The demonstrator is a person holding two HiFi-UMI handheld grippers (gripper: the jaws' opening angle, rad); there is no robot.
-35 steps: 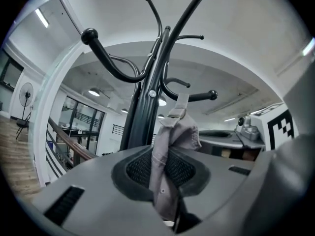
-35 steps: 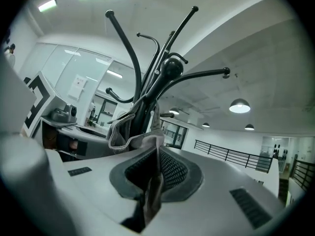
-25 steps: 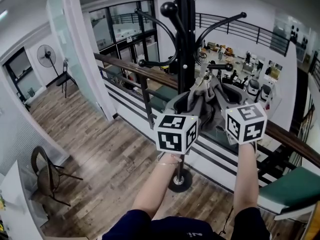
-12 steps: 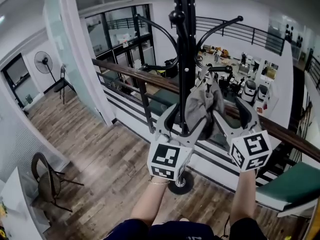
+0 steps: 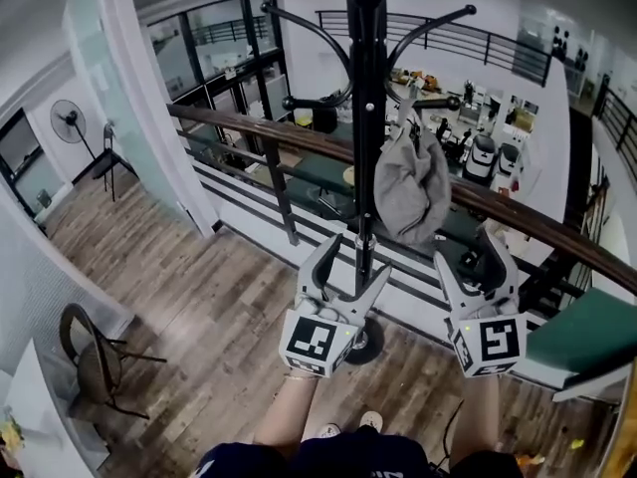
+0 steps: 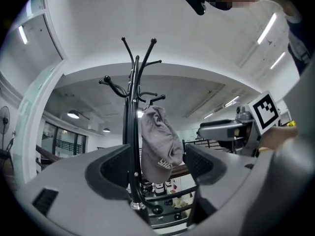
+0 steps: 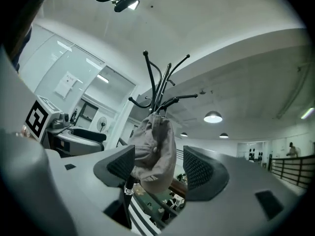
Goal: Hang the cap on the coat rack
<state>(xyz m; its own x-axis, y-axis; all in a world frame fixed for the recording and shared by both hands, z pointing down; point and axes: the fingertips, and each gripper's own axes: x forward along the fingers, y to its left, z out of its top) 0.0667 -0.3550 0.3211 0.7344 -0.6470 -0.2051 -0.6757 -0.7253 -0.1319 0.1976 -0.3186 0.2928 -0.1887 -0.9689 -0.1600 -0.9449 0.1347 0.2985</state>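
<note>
While the cap (image 5: pixel 410 189) hangs limp on a rack (image 5: pixel 365 118) hook, just right of the pole, left gripper (image 5: pixel 348 267) and right gripper (image 5: pixel 470 262) below it, jaws just opened wide, empty, railing (image 5: pixel 249 132) behind, chair (image 5: pixel 90 352) far left.

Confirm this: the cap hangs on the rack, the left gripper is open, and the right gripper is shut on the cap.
The right gripper is open, not shut on the cap: the right gripper view shows its jaws apart and the cap hanging beyond them, untouched. Both grippers' jaws have just been opening, nothing held between them. The rest holds: cap on the rack, left gripper open.
</note>
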